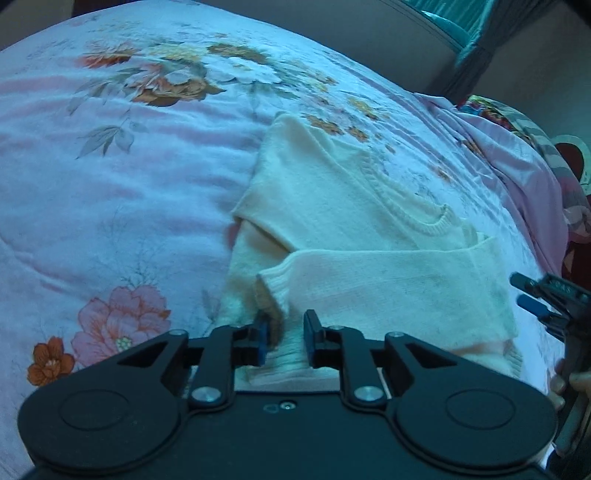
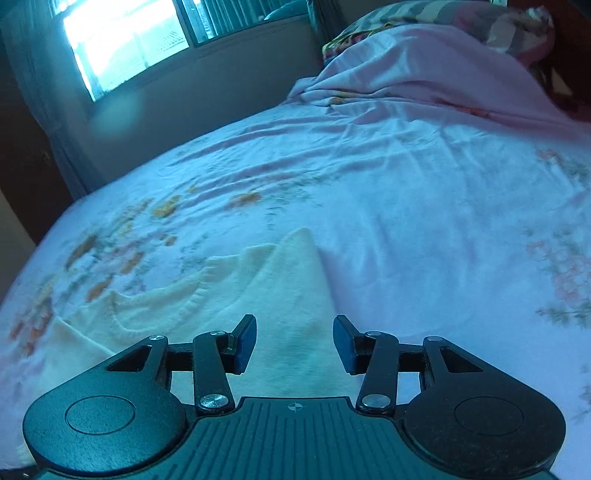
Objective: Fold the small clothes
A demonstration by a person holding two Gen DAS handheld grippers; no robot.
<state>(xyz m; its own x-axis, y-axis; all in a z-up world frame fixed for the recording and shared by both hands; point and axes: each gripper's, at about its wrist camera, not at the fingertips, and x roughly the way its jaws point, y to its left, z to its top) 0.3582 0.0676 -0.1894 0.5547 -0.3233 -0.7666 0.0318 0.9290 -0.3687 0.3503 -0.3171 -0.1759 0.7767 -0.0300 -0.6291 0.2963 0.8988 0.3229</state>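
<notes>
Sweater, cream knit, lies partly folded near the bed's near edge, one sleeve laid across the body so the bundle narrows. Left gripper sits low over the ribbed hem, jaws a little apart; whether fabric is pinched is hard to tell, though it seems only to straddle the hem. Right gripper hangs above the sweater's right side, jaws wide and empty, likely ready for the next fold. Farther off, pillows lie at the bed's far corner.
</notes>
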